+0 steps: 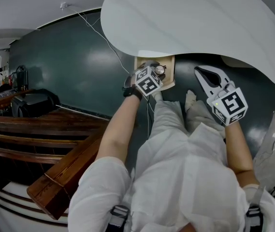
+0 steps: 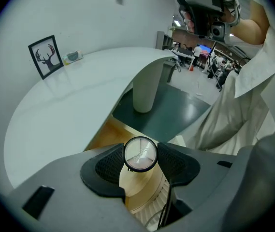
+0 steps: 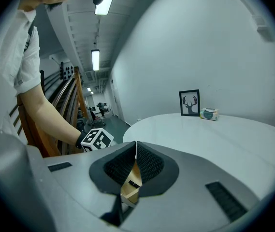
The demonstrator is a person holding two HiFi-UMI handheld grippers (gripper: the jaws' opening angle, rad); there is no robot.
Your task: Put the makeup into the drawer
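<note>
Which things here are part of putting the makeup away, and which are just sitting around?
Job:
round makeup compact, clamped in the left gripper
wooden drawer, open

Lying about:
framed deer picture
small box on the white table

White bench (image 1: 190,18), dark green floor (image 1: 69,66), tan wooden drawer (image 1: 170,72). Black-rimmed silvery makeup (image 2: 140,154). Grey left tool (image 2: 140,166) and right tool (image 3: 135,159): black meshed pads (image 2: 109,167), black-and-white patterned cubes (image 1: 148,83).

Office hall: strip lights (image 3: 95,59), white table (image 1: 185,13)
</note>
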